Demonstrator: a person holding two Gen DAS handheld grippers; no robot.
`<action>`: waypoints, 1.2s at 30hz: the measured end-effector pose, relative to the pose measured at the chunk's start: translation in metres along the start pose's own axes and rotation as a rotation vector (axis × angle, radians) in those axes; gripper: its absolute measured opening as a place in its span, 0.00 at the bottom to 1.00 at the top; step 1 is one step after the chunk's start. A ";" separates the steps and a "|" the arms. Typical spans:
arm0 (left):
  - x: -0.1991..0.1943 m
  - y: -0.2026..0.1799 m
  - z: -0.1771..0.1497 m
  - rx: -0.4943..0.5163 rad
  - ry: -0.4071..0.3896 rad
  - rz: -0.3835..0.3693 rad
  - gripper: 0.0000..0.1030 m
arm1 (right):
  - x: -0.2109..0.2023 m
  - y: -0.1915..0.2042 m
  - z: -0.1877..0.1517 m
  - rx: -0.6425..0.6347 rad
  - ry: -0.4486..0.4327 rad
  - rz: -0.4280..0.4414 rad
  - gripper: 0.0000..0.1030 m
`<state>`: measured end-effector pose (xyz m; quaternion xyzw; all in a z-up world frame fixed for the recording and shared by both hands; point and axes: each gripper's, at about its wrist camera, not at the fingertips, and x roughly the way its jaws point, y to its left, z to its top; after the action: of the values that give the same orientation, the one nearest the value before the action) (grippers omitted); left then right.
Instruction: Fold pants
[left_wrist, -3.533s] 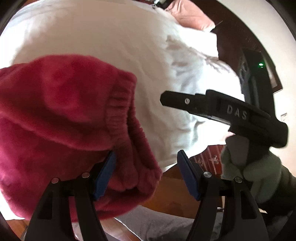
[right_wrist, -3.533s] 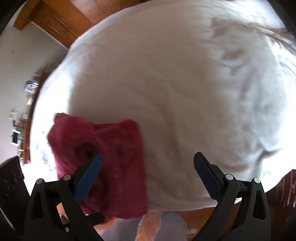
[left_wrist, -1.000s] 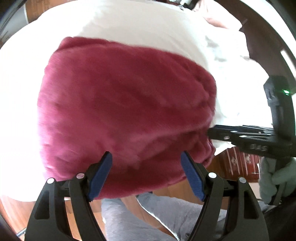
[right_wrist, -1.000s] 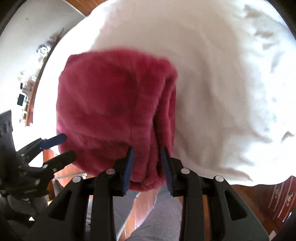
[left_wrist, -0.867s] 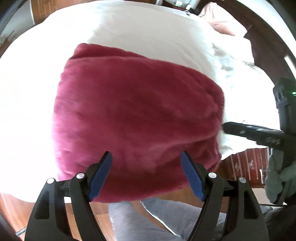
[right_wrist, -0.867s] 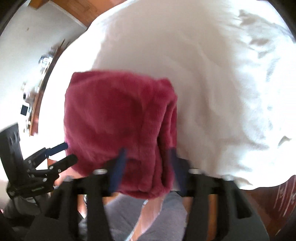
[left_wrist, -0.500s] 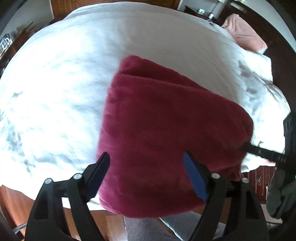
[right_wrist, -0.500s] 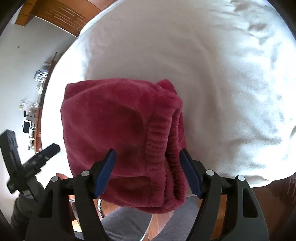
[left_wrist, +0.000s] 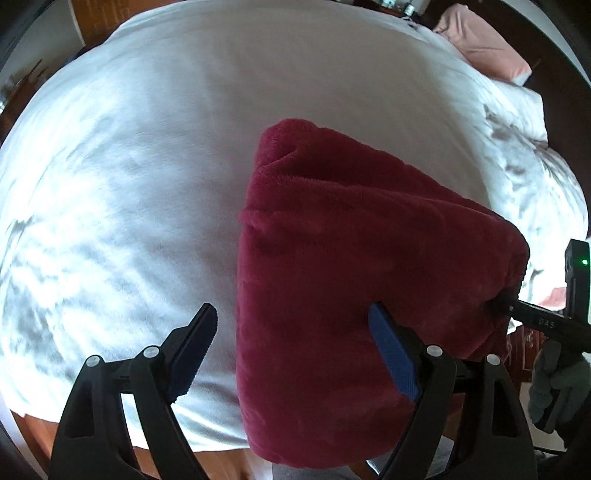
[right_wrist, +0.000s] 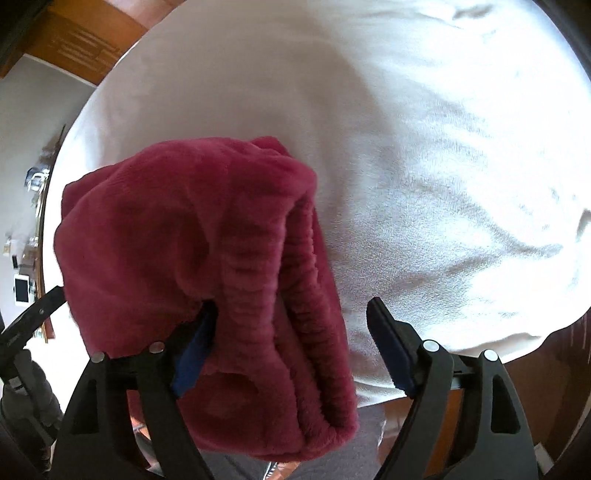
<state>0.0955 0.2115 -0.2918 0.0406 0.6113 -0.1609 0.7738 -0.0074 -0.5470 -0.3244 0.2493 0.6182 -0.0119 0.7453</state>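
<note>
The dark red fleece pants (left_wrist: 354, 280) lie folded into a thick bundle at the near edge of the white bed (left_wrist: 140, 155). My left gripper (left_wrist: 295, 347) is open, its jaws wide apart, over the bundle's left edge. In the right wrist view the pants (right_wrist: 207, 266) show their ribbed waistband layers on the right side. My right gripper (right_wrist: 291, 343) is open, and the waistband edge lies between its jaws. The right gripper's finger also shows in the left wrist view (left_wrist: 532, 317), touching the bundle's right end.
A pink pillow (left_wrist: 480, 48) and white pillow (left_wrist: 517, 99) lie at the bed's far right. Wooden flooring and my grey-clad legs (right_wrist: 332, 458) are below the bed's edge. A shelf with small items (right_wrist: 26, 258) stands at the left wall.
My right gripper opened from shut on the waistband edge and let go of the pants. My left gripper stayed open and drew back to the left, so the bundle sits further right.
</note>
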 end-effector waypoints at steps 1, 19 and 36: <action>0.003 0.000 0.002 0.012 0.004 -0.003 0.81 | 0.003 -0.002 0.000 0.011 0.000 0.000 0.80; 0.052 0.018 0.018 0.076 0.087 -0.155 0.95 | 0.056 -0.056 -0.003 0.203 0.100 0.371 0.98; 0.093 0.045 0.016 -0.127 0.180 -0.461 0.68 | 0.058 -0.026 0.012 0.190 0.125 0.433 0.63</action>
<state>0.1429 0.2312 -0.3832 -0.1342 0.6797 -0.2902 0.6601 0.0088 -0.5580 -0.3860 0.4454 0.5912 0.1054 0.6641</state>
